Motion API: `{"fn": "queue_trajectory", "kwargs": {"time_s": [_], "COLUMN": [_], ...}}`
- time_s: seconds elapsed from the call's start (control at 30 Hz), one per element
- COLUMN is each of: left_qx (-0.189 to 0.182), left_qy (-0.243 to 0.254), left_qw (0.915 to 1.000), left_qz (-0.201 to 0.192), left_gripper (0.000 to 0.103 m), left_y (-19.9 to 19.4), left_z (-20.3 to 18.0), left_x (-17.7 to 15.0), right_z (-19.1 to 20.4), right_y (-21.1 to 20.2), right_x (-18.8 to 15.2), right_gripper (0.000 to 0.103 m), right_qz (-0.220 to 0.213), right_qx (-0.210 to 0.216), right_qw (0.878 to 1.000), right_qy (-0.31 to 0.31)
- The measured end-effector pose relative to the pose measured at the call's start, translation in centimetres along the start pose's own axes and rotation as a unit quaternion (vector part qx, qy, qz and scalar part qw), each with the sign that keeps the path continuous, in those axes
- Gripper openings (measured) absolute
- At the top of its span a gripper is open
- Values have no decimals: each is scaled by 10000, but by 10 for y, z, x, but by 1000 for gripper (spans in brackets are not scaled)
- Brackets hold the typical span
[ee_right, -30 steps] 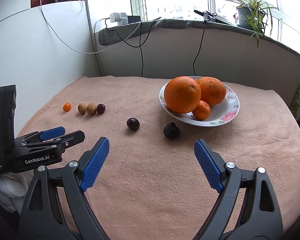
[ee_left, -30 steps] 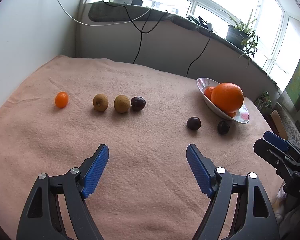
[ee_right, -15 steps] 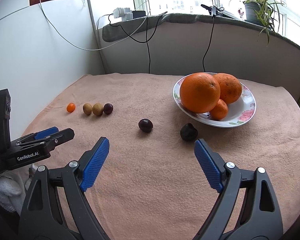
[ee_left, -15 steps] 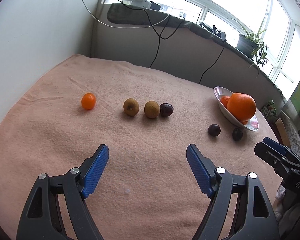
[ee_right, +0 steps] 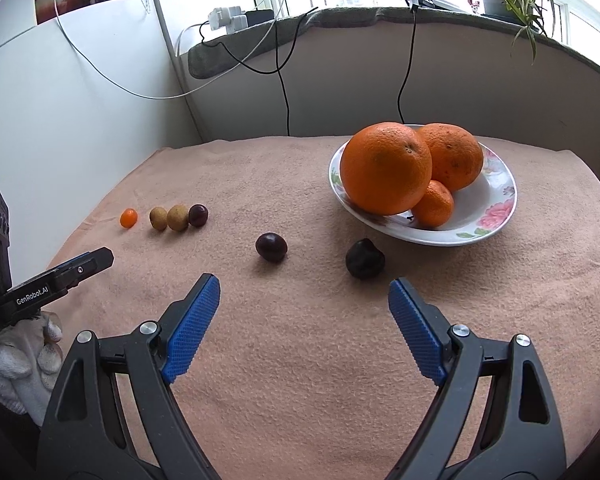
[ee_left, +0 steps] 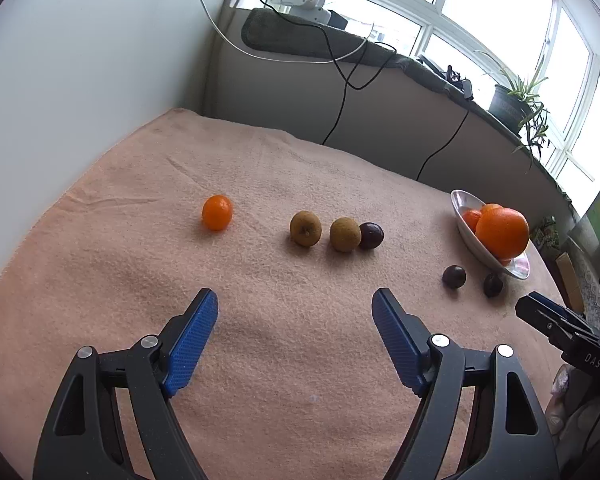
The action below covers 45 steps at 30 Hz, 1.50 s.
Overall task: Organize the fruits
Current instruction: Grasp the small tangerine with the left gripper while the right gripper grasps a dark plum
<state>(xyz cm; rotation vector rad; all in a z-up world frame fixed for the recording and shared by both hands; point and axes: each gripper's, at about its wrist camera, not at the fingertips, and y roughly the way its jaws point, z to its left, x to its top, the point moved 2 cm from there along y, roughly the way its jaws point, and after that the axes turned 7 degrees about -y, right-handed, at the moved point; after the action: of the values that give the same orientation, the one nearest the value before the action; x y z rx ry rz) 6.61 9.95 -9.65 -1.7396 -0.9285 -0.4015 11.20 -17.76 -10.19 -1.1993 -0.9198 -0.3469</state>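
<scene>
orange fruit already fills your plate (ee_right: 496, 200) at the far right: two big oranges (ee_right: 386, 168) and a small one. on the bench (ee_right: 300, 360) six are left: a kumquat (ee_left: 217, 212) far left, two brown fruits (ee_left: 305, 228) and a plum (ee_left: 371, 235) in a row, then two dark plums (ee_right: 271, 247) near the plate. your left hand-held gripper (ee_left: 294, 334) and right hand-held gripper (ee_right: 304, 322) both gape wide, holding nothing. the skins look smooth, round and likely to roll.
</scene>
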Motion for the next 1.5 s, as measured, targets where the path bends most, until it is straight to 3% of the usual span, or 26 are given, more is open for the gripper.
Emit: {"fn": "queue_trajectory", "kwargs": {"time_s": [0.23,0.6,1.4,1.5], "left_qx": [96,294,455,489], "left_qy": [96,285,266,289], "left_qw": [9999,9990,9974,9970], "left_qz": [-18,165,490,529], "left_gripper": [71,49,40,37], "left_y": [-1,19,55,59], "left_z": [9,25,37,36], "left_x": [11,36,52,54], "right_z": [12,23,26,25], "right_y": [6,37,80,85], "right_x": [6,26,30,29], "right_gripper": [82,50,42,33], "right_qz": [117,455,821,909], "right_qx": [320,332,376,378], "right_qw": [9992,9963,9933,9927], "right_qy": [-200,-642,-719,-702]}}
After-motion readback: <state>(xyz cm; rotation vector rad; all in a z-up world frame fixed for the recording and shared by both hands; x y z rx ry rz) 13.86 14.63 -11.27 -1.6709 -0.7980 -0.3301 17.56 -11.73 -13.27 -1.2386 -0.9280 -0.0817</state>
